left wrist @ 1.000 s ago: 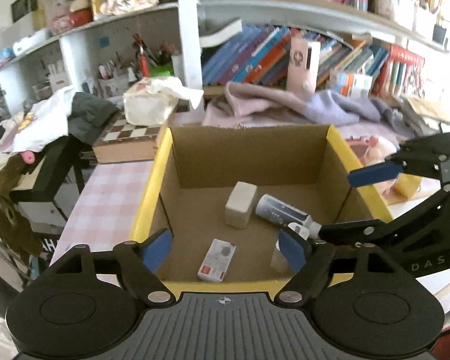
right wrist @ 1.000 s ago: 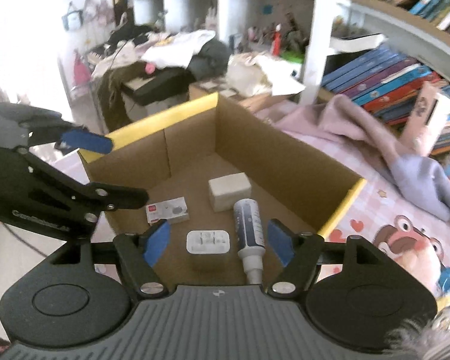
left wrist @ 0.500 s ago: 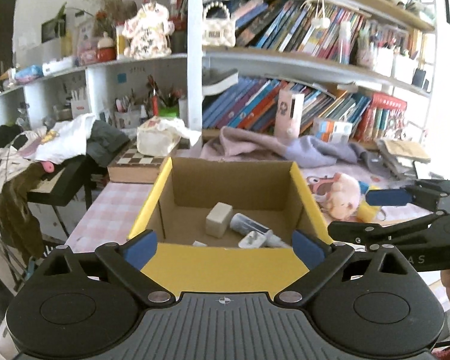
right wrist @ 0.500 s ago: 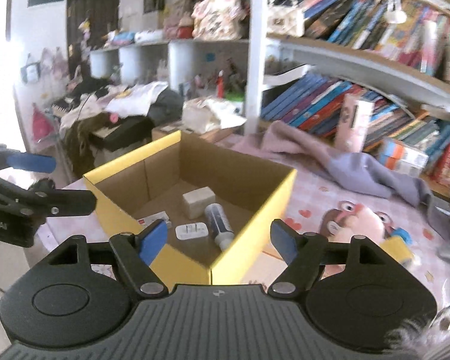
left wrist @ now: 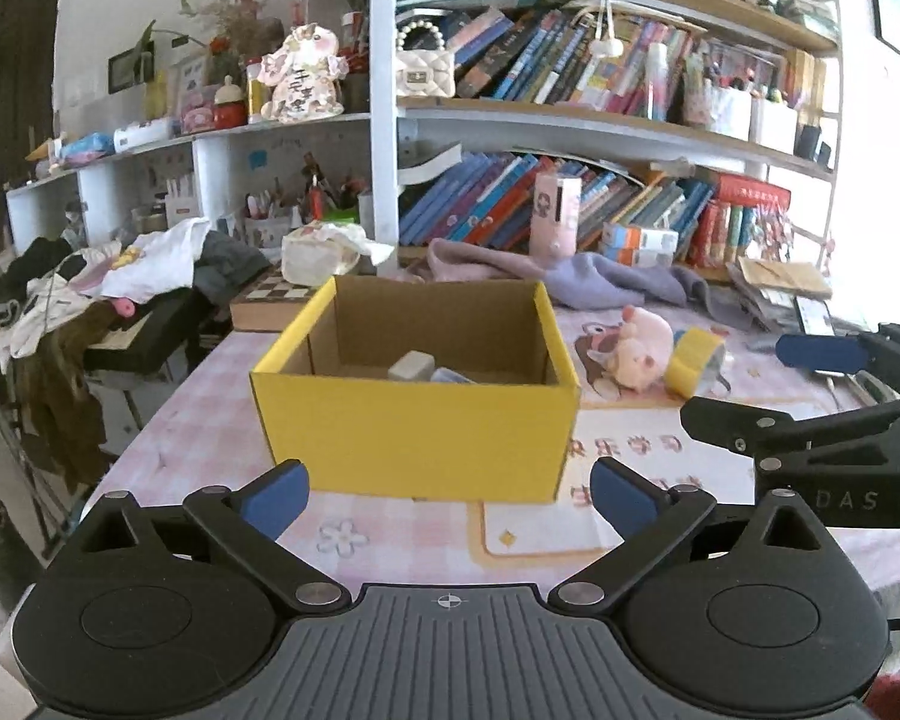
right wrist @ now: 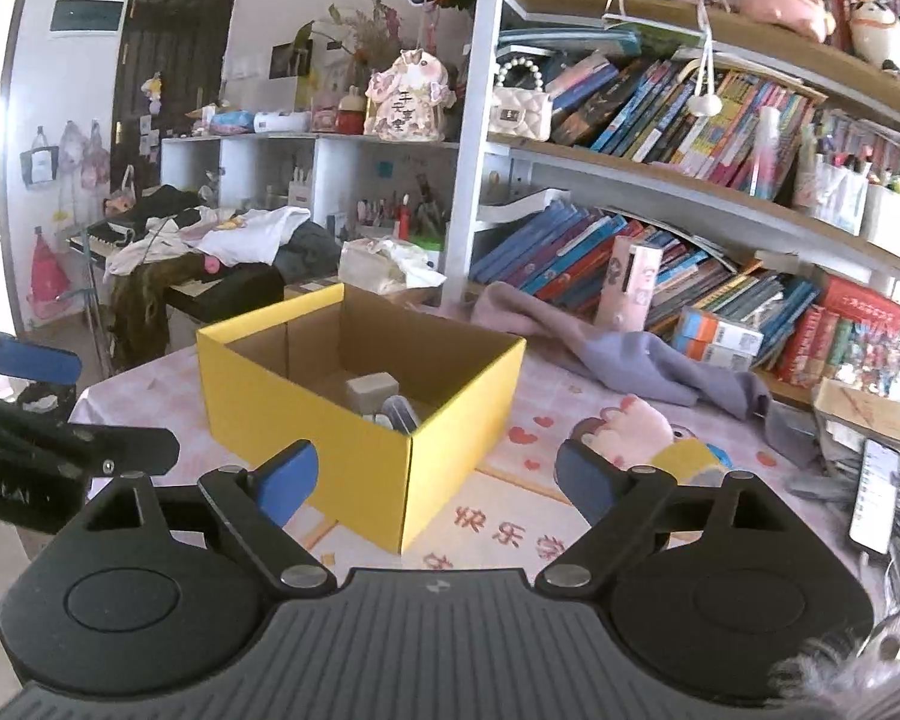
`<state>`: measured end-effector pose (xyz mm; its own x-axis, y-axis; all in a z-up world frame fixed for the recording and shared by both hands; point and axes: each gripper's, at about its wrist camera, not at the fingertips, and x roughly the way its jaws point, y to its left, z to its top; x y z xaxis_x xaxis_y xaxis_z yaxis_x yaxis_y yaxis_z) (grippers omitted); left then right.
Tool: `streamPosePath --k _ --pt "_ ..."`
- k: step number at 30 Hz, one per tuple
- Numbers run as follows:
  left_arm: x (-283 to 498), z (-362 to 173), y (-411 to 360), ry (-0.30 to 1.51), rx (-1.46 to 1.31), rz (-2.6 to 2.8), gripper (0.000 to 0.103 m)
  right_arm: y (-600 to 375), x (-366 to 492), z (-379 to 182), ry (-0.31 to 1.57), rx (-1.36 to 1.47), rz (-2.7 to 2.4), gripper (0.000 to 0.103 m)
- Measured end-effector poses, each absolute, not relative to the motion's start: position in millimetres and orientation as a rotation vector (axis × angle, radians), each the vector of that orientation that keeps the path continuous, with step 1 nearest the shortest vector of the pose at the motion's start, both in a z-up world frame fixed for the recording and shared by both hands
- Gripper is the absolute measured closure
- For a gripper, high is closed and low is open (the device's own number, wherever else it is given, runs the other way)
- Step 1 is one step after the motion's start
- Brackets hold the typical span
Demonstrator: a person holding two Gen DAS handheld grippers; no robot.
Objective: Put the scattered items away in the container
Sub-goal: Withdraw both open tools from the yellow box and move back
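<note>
— Both grippers have pulled back from the box (left wrist: 414, 438)?
— Yes. Left gripper (left wrist: 449, 495) and right gripper (right wrist: 435, 480) gape wide, empty. Box sits on the table (left wrist: 210, 420), items inside.

Black ribbed left gripper (left wrist: 448, 495), blue pads (left wrist: 276, 495), silver screws.

A pink plush pig (left wrist: 645, 348) lay beside a yellow tape roll (left wrist: 693, 354). A lilac cloth (right wrist: 642, 360) sprawled before shelved books (right wrist: 678, 114).
</note>
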<state>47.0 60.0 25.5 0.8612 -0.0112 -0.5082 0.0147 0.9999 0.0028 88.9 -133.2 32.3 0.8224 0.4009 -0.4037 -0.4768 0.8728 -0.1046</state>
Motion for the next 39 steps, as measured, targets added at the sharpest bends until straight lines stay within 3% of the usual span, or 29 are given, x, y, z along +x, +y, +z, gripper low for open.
streamPosePath --k 12,39 --pt "25.0 18.8 27.7 0.557 0.003 -0.099 0.000 -168.1 56.0 22.5 0.443 -0.150 0.311 0.003" --pt "38.5 9.6 -51.0 0.566 0.100 -0.327 0.000 -236.1 28.8 15.2 0.496 -0.139 0.106 0.002"
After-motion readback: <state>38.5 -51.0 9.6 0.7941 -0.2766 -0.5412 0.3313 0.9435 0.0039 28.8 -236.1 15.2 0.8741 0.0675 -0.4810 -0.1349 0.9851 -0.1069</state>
